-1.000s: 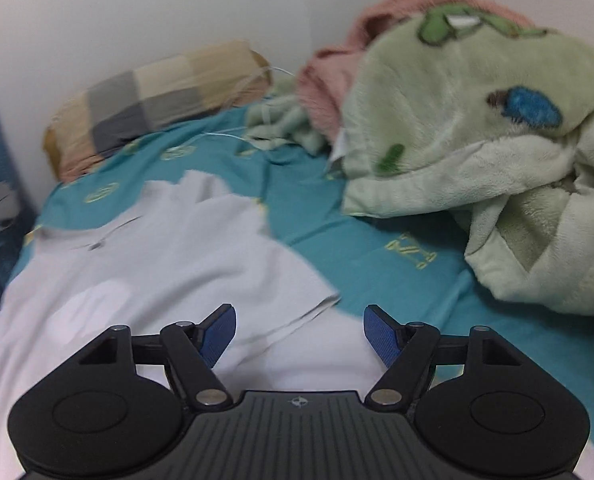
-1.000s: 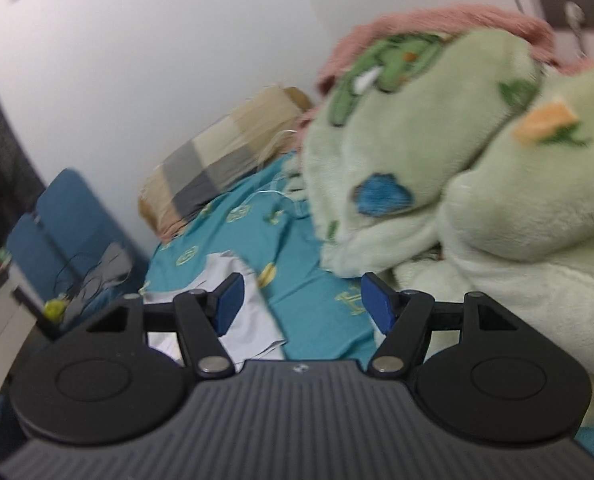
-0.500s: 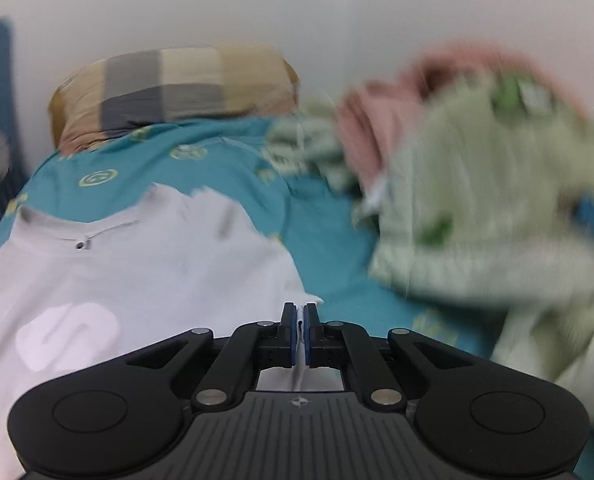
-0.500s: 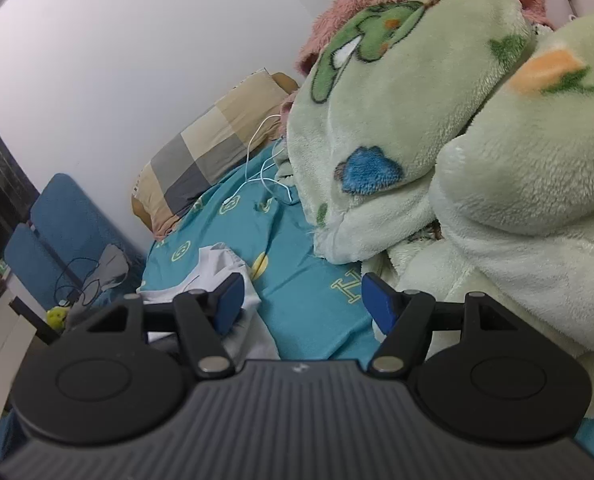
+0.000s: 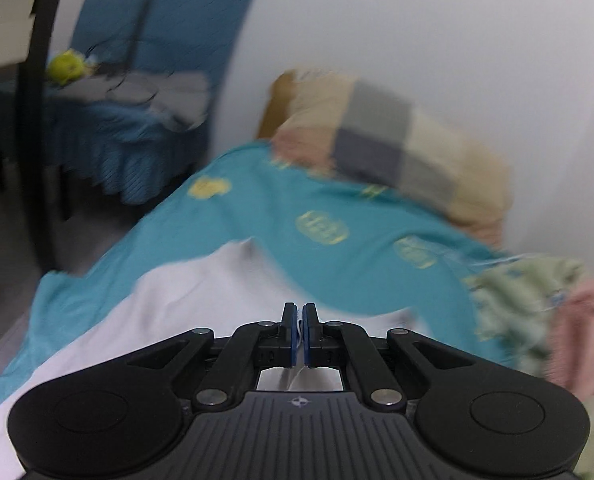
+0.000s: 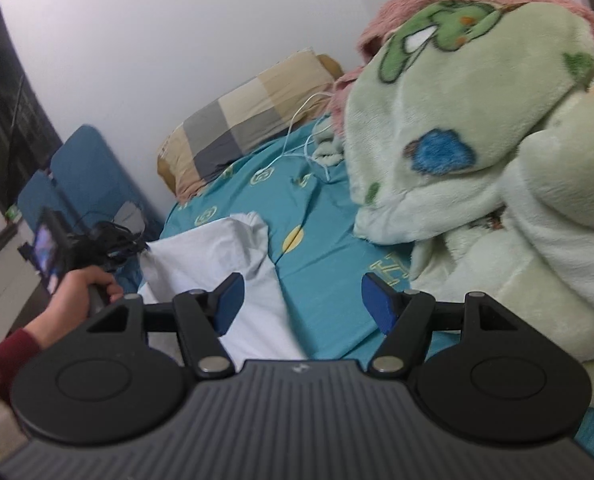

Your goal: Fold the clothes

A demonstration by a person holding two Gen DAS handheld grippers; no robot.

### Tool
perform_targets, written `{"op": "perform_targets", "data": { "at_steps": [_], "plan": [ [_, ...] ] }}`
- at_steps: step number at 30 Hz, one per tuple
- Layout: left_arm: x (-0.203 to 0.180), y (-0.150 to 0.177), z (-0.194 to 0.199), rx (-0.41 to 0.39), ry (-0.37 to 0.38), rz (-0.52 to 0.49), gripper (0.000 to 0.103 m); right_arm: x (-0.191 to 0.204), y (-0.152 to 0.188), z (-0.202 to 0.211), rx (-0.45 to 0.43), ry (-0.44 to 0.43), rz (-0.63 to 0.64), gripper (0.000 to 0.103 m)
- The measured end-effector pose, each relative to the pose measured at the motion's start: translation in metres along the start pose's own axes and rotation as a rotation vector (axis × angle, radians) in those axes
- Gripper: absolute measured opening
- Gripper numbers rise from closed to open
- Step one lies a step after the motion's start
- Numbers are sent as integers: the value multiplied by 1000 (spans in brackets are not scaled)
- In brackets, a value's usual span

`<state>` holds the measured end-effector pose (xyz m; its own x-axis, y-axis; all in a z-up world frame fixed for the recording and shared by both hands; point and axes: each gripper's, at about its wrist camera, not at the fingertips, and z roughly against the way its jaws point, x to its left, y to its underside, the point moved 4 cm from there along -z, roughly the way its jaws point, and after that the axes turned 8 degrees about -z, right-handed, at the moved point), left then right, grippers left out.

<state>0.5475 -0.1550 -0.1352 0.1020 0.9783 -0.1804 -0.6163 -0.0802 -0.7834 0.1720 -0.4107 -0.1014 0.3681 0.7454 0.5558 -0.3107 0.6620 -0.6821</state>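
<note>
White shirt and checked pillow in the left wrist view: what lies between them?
Only bare teal bedsheet with yellow motifs separates the white shirt from the checked pillow; the left wrist view shows it, though blurred.

1. Right gripper (image 6: 299, 300): jaws wide apart, nothing btwn them, hovering over the teal bedsheet (image 6: 321, 276).
2. White shirt (image 6: 221, 256) on sheet, w/ one edge lifted at its left by left gripper (image 6: 125, 248).
3. Left hand (image 6: 79, 294) grips that tool's handle.
4. Green blanket (image 6: 477, 140) heaped right of shirt.
5. Checked pillow (image 6: 249, 116) beyond shirt, against wall.
</note>
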Motion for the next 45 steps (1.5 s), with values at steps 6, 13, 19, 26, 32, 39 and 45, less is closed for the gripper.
{"op": "perform_targets", "data": {
  "at_steps": [6, 13, 19, 26, 32, 39, 45],
  "plan": [
    [23, 38, -30, 119, -5, -7, 18, 14, 11, -14, 52, -11, 71, 68],
    [9, 47, 30, 104, 23, -107, 52, 29, 20, -19, 98, -44, 147, 68],
    [-11, 72, 142, 71, 71, -184, 60, 44, 23, -5, 91, -78, 231, 68],
    [-19, 147, 274, 49, 133, -183, 64, 33, 7, 31, 112, -161, 169, 67],
    [-11, 226, 332, 98, 202, -150, 64, 23, -3, 76, 91, -176, 175, 68],
    [-35, 262, 328, 149, 389, -127, 63, -4, 2, 93, 40, -120, 82, 68],
    [-79, 274, 310, 214, 560, -112, 56, -23, -5, 83, 0, -65, -11, 68]
  ]
}}
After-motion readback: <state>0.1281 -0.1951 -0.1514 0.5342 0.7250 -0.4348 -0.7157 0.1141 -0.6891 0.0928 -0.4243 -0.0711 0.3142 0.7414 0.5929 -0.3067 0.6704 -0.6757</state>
